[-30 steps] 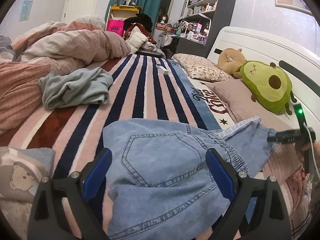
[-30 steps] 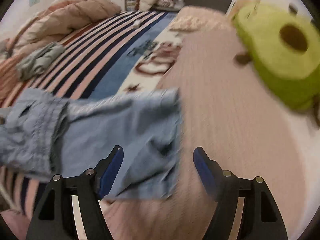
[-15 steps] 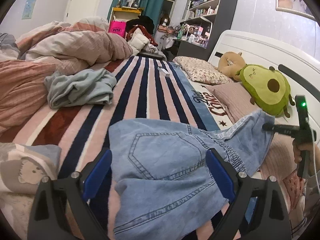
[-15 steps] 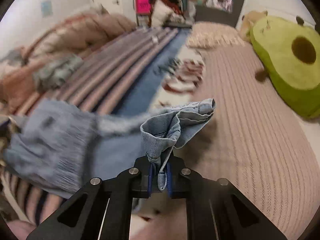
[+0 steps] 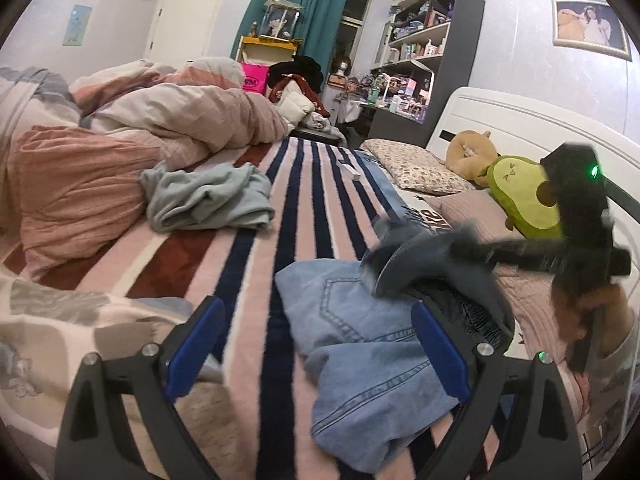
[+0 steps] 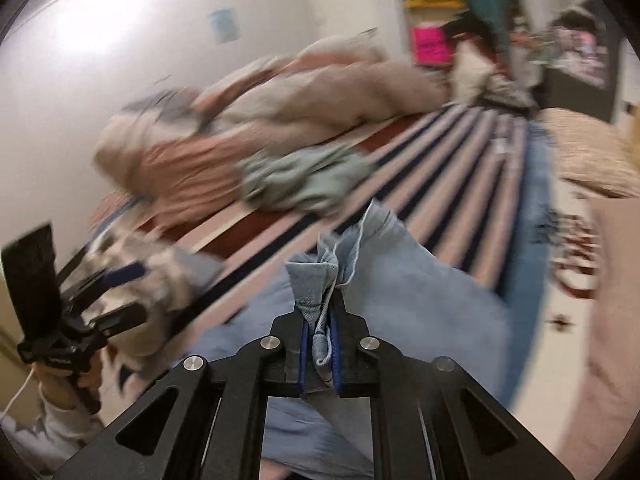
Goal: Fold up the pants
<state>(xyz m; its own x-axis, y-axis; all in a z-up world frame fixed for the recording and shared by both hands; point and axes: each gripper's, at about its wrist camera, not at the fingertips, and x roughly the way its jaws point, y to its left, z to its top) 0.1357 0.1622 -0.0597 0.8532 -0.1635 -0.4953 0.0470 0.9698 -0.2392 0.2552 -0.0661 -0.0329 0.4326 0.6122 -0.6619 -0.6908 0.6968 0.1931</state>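
Our right tool (image 6: 318, 354) pinches the pants (image 5: 372, 360) hem; our left tool (image 5: 316, 354) stays spread, so the denim may slide unpinned.

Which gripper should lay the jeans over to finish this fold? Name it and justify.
Right. The right gripper is shut on a bunched edge of the jeans, already lifted. The left gripper is open, holding nothing.

The right claw (image 6: 319, 354) has swung the pinched pants (image 5: 372, 356) leftward over themselves.
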